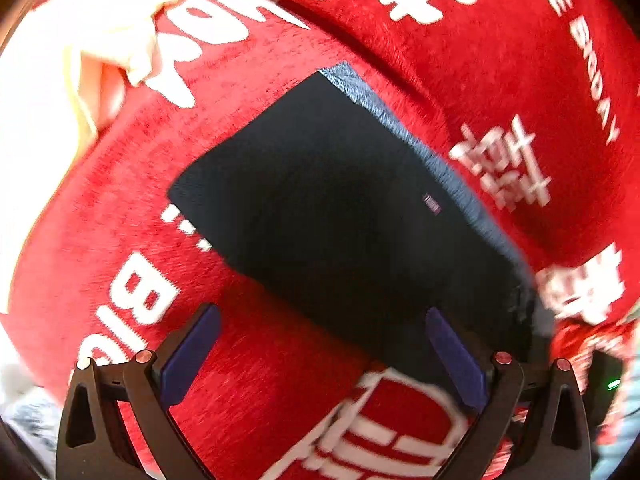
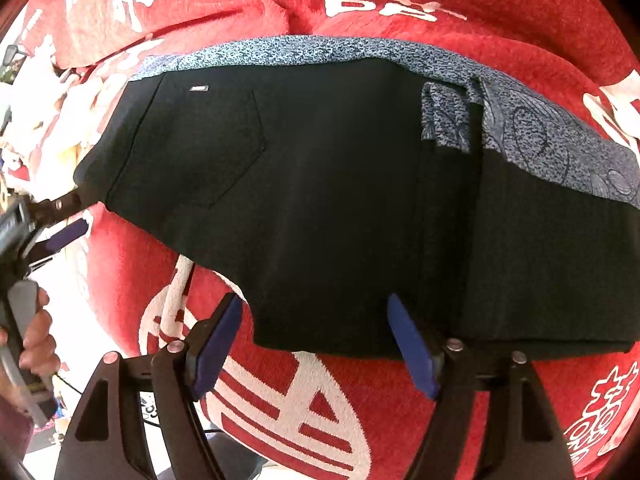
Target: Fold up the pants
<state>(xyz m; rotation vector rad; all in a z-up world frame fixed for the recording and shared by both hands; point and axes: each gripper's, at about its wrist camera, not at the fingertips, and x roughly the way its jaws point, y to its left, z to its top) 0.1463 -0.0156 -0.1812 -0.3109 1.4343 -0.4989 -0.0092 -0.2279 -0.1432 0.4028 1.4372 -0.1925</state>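
Both grippers hover spread and empty. We log the pants [image 2: 320, 200] folded flat on the red cloth [image 2: 500, 420]. The right gripper [image 2: 316, 340] straddles the pants' near edge, pads clear of fabric. The left gripper [image 1: 320, 356] stands beside the pants' corner; bare cloth surrounds the pants.

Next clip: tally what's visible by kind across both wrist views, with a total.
Black folded pants: 1
Blue patterned garment under the pants: 1
Red blanket with white characters: 1
Cream cloth: 1
Grippers: 2, left and right
Total: 6
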